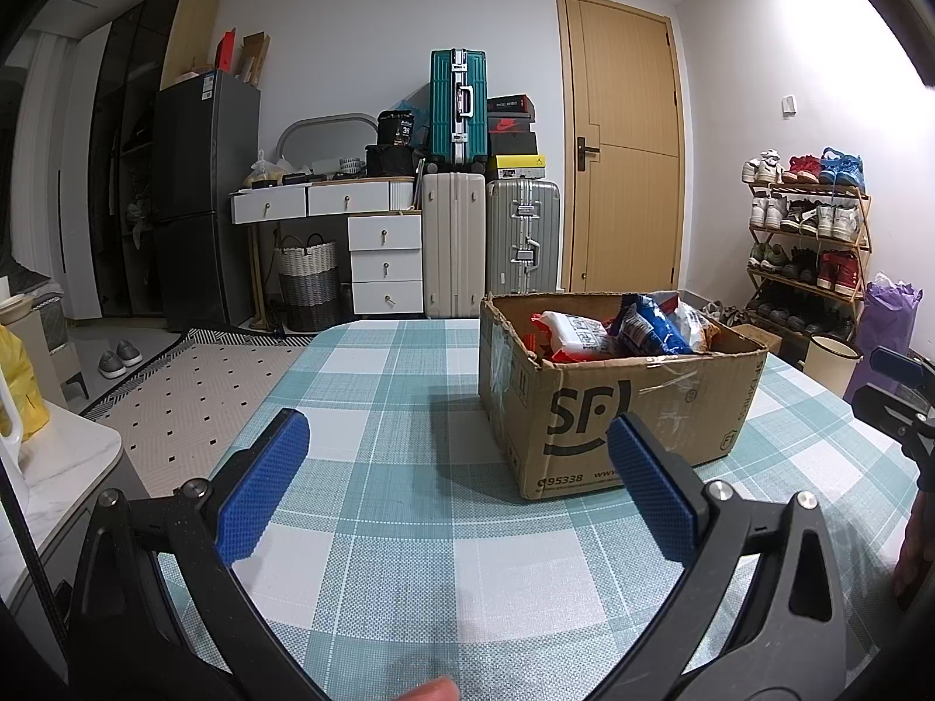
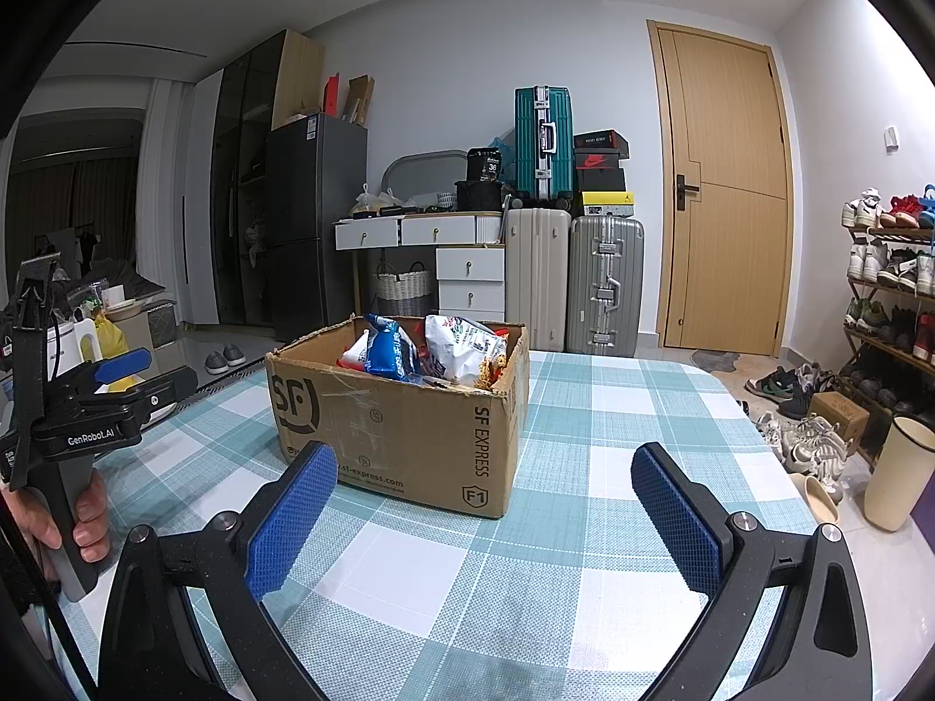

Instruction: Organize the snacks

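Note:
An open brown SF Express cardboard box stands on a table with a teal and white checked cloth. Snack bags fill it: a blue one and a white one among red ones. My left gripper is open and empty, just short of the box's near left corner. My right gripper is open and empty, in front of the box's near right corner. The left gripper also shows in the right wrist view, held by a hand.
Beyond the table stand suitcases, a white drawer desk, a dark fridge and a wooden door. A shoe rack and a cream bin stand on the right. A patterned rug lies left.

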`<state>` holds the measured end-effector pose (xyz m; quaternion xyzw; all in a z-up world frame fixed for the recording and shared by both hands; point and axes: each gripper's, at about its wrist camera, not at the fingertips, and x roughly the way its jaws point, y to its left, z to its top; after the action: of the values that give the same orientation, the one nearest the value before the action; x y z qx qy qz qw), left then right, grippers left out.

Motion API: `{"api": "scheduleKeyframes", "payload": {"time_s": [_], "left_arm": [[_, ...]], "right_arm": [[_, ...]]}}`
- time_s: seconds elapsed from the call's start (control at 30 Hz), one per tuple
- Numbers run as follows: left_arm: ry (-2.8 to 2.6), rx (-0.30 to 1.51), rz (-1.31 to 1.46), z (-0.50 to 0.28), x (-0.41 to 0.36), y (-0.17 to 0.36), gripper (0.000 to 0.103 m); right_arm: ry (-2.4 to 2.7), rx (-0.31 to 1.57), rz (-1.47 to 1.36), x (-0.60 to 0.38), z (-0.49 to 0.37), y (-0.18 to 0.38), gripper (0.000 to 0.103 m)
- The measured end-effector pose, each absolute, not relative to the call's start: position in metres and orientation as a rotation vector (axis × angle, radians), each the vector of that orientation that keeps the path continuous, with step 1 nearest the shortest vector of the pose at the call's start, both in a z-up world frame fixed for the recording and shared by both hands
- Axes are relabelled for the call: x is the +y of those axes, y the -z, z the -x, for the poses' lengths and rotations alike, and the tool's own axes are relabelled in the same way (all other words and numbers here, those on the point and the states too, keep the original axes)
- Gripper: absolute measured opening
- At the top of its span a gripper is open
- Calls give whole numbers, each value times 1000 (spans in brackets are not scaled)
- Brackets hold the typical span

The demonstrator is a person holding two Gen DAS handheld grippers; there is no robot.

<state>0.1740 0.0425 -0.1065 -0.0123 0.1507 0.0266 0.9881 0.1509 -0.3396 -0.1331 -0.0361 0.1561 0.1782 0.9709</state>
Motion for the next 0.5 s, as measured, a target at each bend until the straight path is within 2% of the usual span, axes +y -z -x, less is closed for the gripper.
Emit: {"api": "scheduleKeyframes", "payload": {"time_s": [0.5], "left_arm": [[-54,302,25,-175,42,107,102]], "right_arm": [[-360,315,73,-340,-151,133,103]]}}
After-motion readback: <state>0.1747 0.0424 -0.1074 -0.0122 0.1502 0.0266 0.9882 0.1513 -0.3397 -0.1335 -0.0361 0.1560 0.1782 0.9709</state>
